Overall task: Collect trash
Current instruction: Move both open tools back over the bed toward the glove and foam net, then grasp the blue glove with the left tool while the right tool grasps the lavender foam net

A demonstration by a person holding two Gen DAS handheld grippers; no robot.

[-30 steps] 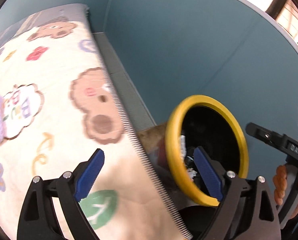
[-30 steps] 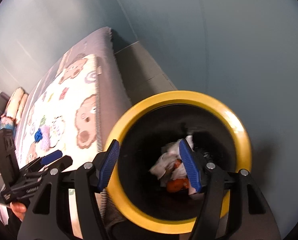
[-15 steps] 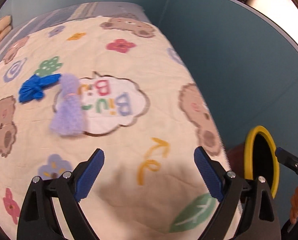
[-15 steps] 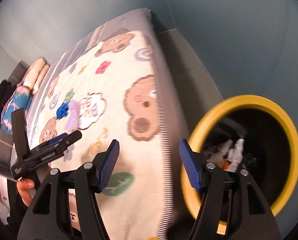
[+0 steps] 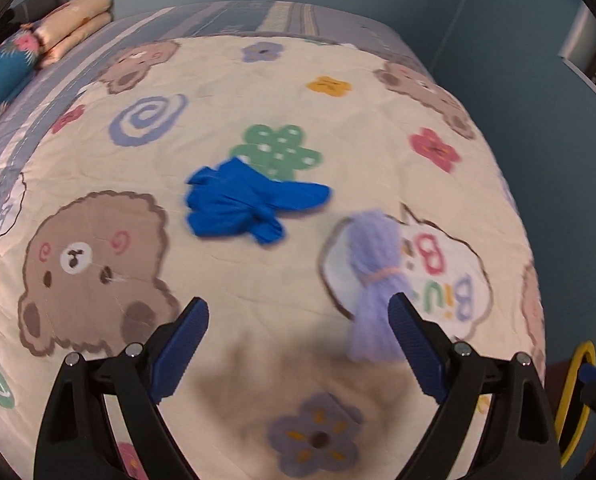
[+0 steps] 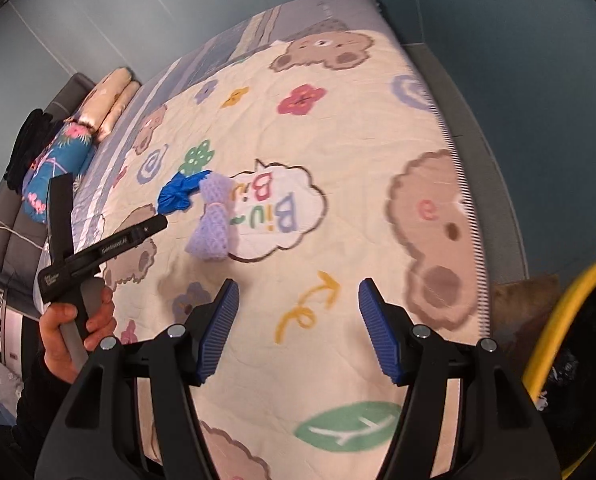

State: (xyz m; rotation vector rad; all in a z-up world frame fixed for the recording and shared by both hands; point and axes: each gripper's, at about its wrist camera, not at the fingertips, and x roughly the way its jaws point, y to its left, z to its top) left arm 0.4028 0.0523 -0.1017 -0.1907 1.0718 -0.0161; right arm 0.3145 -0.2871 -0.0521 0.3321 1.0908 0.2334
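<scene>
A crumpled blue glove (image 5: 250, 204) lies on the cartoon-print bedspread (image 5: 226, 272); it also shows in the right wrist view (image 6: 178, 196). A lilac knitted bundle tied with a band (image 5: 374, 276) lies just right of it, also in the right wrist view (image 6: 214, 216). My left gripper (image 5: 298, 344) is open and empty, hovering above the bed just short of both items. My right gripper (image 6: 298, 328) is open and empty over the bed's right part. The yellow-rimmed black bin (image 6: 570, 360) stands beside the bed at the right; it also shows in the left wrist view (image 5: 576, 400).
Folded bedding and a blue floral pillow (image 5: 6, 68) lie at the head of the bed. A teal wall (image 5: 538, 100) runs along the bed's right side, with a narrow grey floor strip (image 6: 486, 152) between. The left gripper's body and the hand holding it (image 6: 78, 280) show in the right wrist view.
Both grippers swung away from the bin towards the bed. The left one now faces the blue glove and lilac bundle from close by. Both stayed open and empty.
</scene>
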